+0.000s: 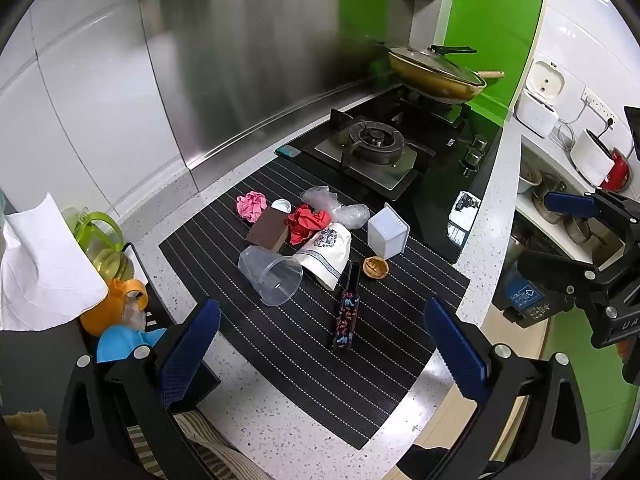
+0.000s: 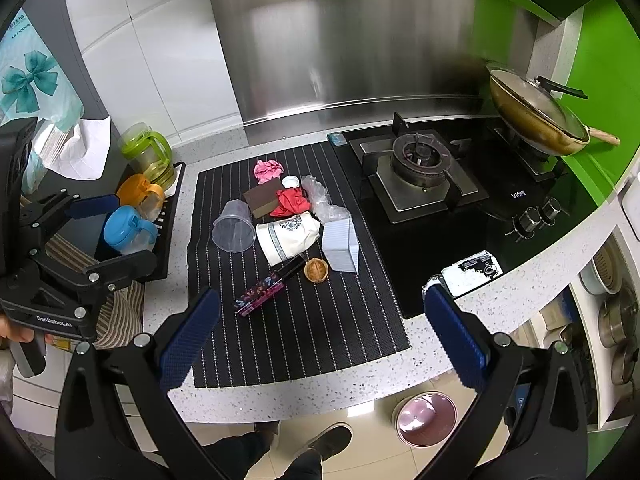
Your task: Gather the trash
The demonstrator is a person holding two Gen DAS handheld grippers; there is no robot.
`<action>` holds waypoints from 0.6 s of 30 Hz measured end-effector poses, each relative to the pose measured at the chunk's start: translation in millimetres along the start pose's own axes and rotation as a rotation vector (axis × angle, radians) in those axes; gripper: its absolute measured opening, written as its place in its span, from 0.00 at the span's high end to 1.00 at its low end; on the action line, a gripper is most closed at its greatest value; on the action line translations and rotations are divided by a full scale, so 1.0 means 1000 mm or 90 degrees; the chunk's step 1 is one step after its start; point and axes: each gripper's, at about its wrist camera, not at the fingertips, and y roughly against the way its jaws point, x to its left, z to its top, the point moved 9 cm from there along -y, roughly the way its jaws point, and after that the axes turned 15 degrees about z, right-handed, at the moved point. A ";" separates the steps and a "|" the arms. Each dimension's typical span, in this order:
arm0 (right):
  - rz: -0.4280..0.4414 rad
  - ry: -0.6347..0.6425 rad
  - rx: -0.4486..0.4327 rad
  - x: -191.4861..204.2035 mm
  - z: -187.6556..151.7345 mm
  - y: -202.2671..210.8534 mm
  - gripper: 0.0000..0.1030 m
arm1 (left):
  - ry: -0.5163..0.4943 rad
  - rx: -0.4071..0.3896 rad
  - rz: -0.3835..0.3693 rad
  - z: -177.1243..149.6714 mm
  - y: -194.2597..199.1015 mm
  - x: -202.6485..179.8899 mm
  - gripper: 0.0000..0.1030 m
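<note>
In the left wrist view, the left gripper (image 1: 322, 354) hangs over the near end of a black striped mat (image 1: 280, 368). Its blue fingers (image 1: 188, 354) are spread wide with nothing between them. The trash lies in a pile in the middle of the mat. A clear cup (image 1: 272, 274) lies on its side. Just behind it is a brown box (image 1: 267, 229). A pink paper ball (image 1: 251, 205) and a small white cap (image 1: 281, 205) sit at the back. A red paper wad (image 1: 307, 222) touches a white patterned bag (image 1: 328, 254). Clear plastic wrap (image 1: 336, 206) sits behind them. A white tub (image 1: 389, 232) stands to the right, with a nut shell (image 1: 376, 268) just in front of it. A long dark box (image 1: 346, 316) with bright marks lies nearest the gripper. The stove (image 1: 376, 148) is behind the mat, and a pan (image 1: 436, 74) sits on its far burner. The right gripper (image 1: 560, 236) shows at the right edge, off the counter.

In the right wrist view, the right gripper (image 2: 322, 344) is held over the front edge of the counter (image 2: 280, 396). Its jaws are wide apart and hold nothing. The same pile sits on the mat (image 2: 312, 336) ahead. The left gripper (image 2: 108, 232) is at the left, by a rack with an orange cup (image 2: 138, 192) and a blue cup (image 2: 124, 232). A pink bin (image 2: 426, 418) stands on the floor below, near a person's shoes (image 2: 326, 442).
</note>
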 end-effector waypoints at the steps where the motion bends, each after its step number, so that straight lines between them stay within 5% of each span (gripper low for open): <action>1: 0.000 0.000 0.000 0.000 0.000 0.000 0.03 | -0.001 0.000 0.000 0.000 0.000 0.000 0.05; 18: 0.002 0.000 0.002 0.001 -0.001 -0.002 0.03 | -0.005 0.003 0.005 0.001 -0.003 0.002 0.05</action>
